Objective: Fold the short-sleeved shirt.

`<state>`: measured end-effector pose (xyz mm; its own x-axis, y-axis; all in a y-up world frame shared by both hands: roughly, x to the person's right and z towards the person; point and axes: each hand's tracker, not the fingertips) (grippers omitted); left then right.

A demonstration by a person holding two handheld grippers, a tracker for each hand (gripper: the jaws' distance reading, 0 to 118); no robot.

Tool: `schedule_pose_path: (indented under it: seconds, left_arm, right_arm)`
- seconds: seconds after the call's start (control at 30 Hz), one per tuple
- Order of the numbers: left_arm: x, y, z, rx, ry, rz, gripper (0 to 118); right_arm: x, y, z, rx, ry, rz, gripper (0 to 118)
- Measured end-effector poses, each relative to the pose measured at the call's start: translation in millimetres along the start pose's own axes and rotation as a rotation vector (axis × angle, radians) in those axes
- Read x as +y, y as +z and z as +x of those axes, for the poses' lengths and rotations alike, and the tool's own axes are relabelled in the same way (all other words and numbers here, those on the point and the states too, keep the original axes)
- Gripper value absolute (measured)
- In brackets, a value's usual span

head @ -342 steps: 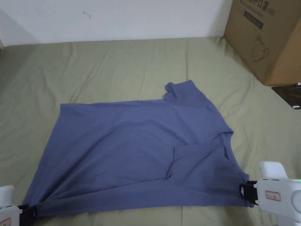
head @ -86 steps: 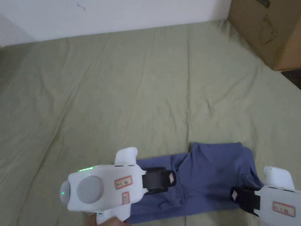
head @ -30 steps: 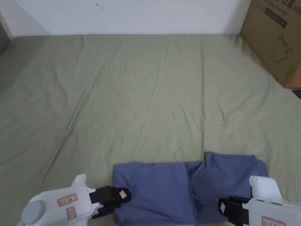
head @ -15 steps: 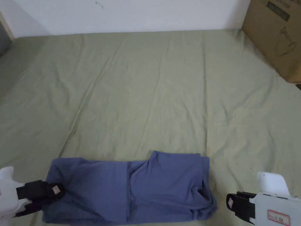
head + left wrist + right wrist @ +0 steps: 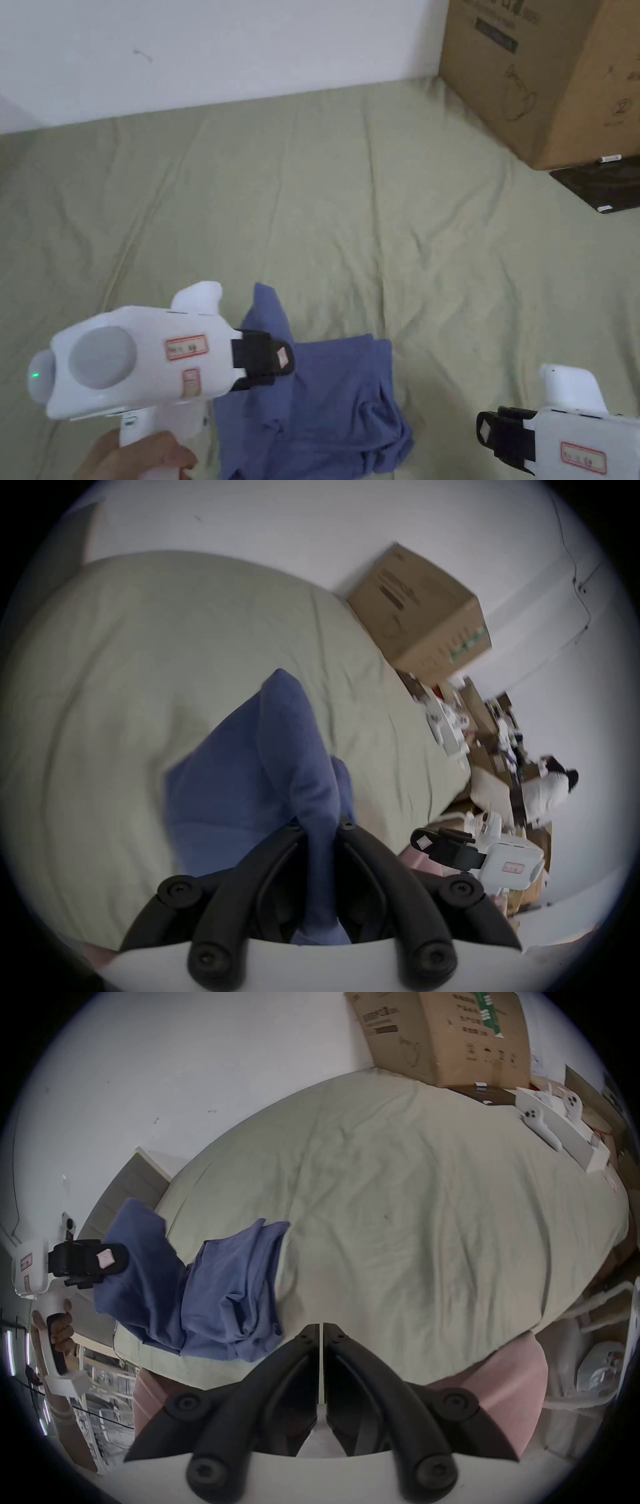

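The blue short-sleeved shirt (image 5: 331,400) lies folded into a narrow strip near the front edge of the green bed sheet (image 5: 312,206). Its left end is raised off the bed and hangs from my left gripper (image 5: 284,362), which is shut on the cloth. In the left gripper view the shirt (image 5: 263,764) runs up between the two black jaws of the left gripper (image 5: 320,826). My right gripper (image 5: 484,431) sits to the right of the shirt, shut and holding nothing; in the right gripper view its (image 5: 322,1328) jaws meet beside the shirt (image 5: 225,1286).
A large cardboard box (image 5: 550,69) stands at the bed's back right corner, with a dark flat object (image 5: 603,187) beside it. A white wall (image 5: 219,50) runs behind the bed. White controllers (image 5: 540,1127) lie on the right side. A hand (image 5: 137,453) grips the left handle.
The left gripper has lifted the shirt's left end and carried it up and to the right over the rest. The right gripper stays shut and off the cloth. The head camera has shifted.
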<state>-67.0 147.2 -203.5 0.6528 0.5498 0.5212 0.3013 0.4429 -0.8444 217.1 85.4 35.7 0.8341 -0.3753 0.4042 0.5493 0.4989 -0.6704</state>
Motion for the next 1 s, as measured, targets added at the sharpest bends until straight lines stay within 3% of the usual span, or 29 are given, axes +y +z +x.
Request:
schedule_pose_path:
  seconds: [0.03,0.07,0.13,0.17,0.27,0.33,0.47,0.5,0.53,0.6,0.63,0.7,0.9,1.0]
  left_arm:
    - [-1.0,-17.7,9.4,0.0,-0.041,-0.038,13]
    - [-2.8,-35.2,18.3,-0.01,-0.11,-0.075,23]
    - [-9.7,-57.6,37.9,0.016,-0.167,-0.127,79]
    - [-12.5,-64.4,45.9,0.012,-0.195,-0.155,94]
    - [-14.7,-59.0,51.2,-0.063,-0.181,-0.117,92]
    - [-11.7,-48.4,40.4,-0.084,-0.089,-0.082,86]
    - [-11.1,-26.9,-7.0,-0.05,0.071,0.009,49]
    - [-13.6,-26.7,-17.2,0.039,0.08,0.015,7]
    - [-16.8,-25.3,-28.2,0.096,0.079,0.017,2]
    - [-25.3,-35.7,-46.4,0.148,0.037,-0.029,1]
    - [-29.4,-42.1,-51.8,0.141,0.089,-0.054,1]
    - [-37.9,-54.9,-52.6,0.057,0.123,-0.075,1]
    - [-39.0,-106.9,-16.5,-0.036,0.099,-0.128,1]
    - [-45.1,-133.3,10.4,0.001,0.015,-0.188,1]
  right_arm:
    - [-2.1,2.4,4.8,-0.008,-0.009,0.003,3]
    - [-4.8,4.8,9.9,-0.02,-0.014,0.006,3]
    - [-8.8,9.9,19.6,-0.046,-0.017,0.0,3]
    - [-11.0,12.7,24.8,-0.059,-0.018,-0.002,3]
    - [-15.0,19.3,38.1,-0.078,-0.039,-0.007,3]
    - [-16.3,22.3,44.4,-0.078,-0.05,-0.003,3]
    - [-15.2,17.8,44.7,-0.078,-0.061,-0.002,3]
    - [-15.1,16.9,46.1,-0.073,-0.06,-0.002,3]
    - [-14.7,16.2,45.2,-0.068,-0.059,-0.002,3]
    - [-13.0,6.9,47.0,-0.053,-0.057,-0.006,3]
    - [-12.4,3.3,47.1,-0.047,-0.051,-0.008,3]
    - [-11.2,-1.7,44.8,-0.045,-0.041,-0.014,3]
    - [-11.1,1.5,32.0,-0.039,-0.028,-0.031,3]
    - [-13.5,3.3,29.8,-0.064,0.003,-0.039,3]
